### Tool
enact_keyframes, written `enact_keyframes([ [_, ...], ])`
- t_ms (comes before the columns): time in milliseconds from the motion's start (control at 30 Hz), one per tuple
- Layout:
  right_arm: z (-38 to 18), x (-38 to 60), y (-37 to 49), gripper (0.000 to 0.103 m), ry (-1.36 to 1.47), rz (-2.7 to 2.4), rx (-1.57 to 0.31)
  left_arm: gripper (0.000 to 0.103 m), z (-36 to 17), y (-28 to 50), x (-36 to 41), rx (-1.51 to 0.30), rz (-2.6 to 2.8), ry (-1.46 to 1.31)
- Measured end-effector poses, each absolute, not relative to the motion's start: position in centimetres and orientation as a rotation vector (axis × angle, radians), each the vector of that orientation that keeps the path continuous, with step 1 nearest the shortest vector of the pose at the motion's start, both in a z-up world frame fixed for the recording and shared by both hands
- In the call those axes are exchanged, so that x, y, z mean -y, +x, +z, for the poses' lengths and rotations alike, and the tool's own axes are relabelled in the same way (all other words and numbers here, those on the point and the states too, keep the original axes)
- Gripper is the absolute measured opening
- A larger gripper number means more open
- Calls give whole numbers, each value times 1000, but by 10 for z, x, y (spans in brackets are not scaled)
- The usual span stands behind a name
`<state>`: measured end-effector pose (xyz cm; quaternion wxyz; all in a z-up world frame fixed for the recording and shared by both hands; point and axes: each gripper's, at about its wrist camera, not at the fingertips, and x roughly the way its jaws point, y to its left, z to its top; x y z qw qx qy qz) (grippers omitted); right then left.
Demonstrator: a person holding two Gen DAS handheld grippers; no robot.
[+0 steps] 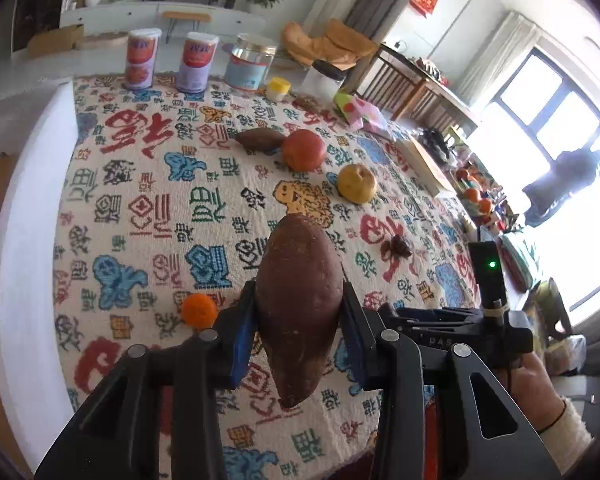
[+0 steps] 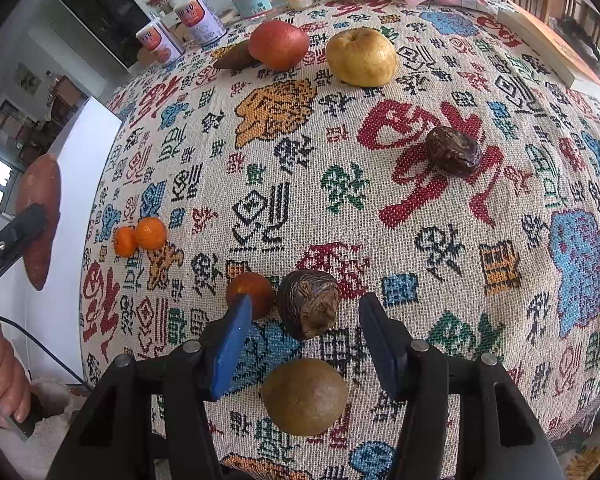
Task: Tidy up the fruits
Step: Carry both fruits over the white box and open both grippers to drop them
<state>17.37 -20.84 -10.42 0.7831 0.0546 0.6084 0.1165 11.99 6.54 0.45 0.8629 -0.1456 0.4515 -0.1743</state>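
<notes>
My left gripper (image 1: 298, 320) is shut on a large sweet potato (image 1: 298, 304) and holds it above the patterned tablecloth (image 1: 148, 184); it also shows in the right wrist view (image 2: 38, 216). A smaller sweet potato (image 1: 260, 139), a red apple (image 1: 303, 150) and a yellow pear (image 1: 357, 183) lie further back. My right gripper (image 2: 304, 320) is open around a wrinkled brown fruit (image 2: 308, 304), beside a small orange (image 2: 250, 294). A round greenish-brown fruit (image 2: 305, 397) lies between its arms. Two mandarins (image 2: 142, 236) lie at the left.
Another wrinkled brown fruit (image 2: 453, 151) lies on the right. Two cans (image 1: 141, 58), a glass jar (image 1: 249, 62), a yellow-lidded pot (image 1: 278, 89) and a snack bag (image 1: 360, 112) stand at the back edge. A book (image 2: 548, 46) lies at the far right.
</notes>
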Motion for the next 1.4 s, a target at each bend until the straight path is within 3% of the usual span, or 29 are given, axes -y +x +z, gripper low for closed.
enact_keyframes([
  [33, -112, 206, 179, 49, 117, 243, -1344, 40, 9, 113, -74, -940, -368, -316],
  [67, -118, 205, 181, 36, 114, 236, -1363, 40, 15, 104, -85, -929, -369, -324],
  [100, -121, 206, 182, 33, 112, 228, -1367, 40, 21, 95, -96, -917, -364, -327],
  [233, -101, 222, 175, 33, 148, 187, -1300, 40, 40, 65, -147, -885, -306, -349],
  [400, -28, 201, 157, 33, 170, 277, -1160, 40, 45, 35, -223, -880, -118, -365],
  [533, 3, 108, 132, 33, 164, 539, -1132, 40, 21, 19, -270, -899, 83, -355],
  [733, -5, -61, 87, 33, 172, 949, -1198, 41, -26, 2, -306, -992, 199, -417],
  [800, -12, -103, 78, 33, 156, 1009, -1205, 46, -30, -6, -314, -995, 242, -438],
  [833, -17, -118, 76, 34, 150, 1014, -1206, 60, -30, -9, -316, -982, 256, -446],
  [867, -22, -129, 78, 36, 147, 1007, -1214, 73, -27, -13, -317, -961, 267, -448],
  [933, -28, -135, 83, 50, 153, 977, -1222, 80, -21, -16, -314, -918, 277, -426],
  [1167, -15, -12, 74, 87, 148, 812, -964, 83, 3, 9, -217, -853, -6, -327],
  [1400, -38, 159, 41, 91, 107, 385, -925, 88, -38, 54, -55, -976, -344, -241],
])
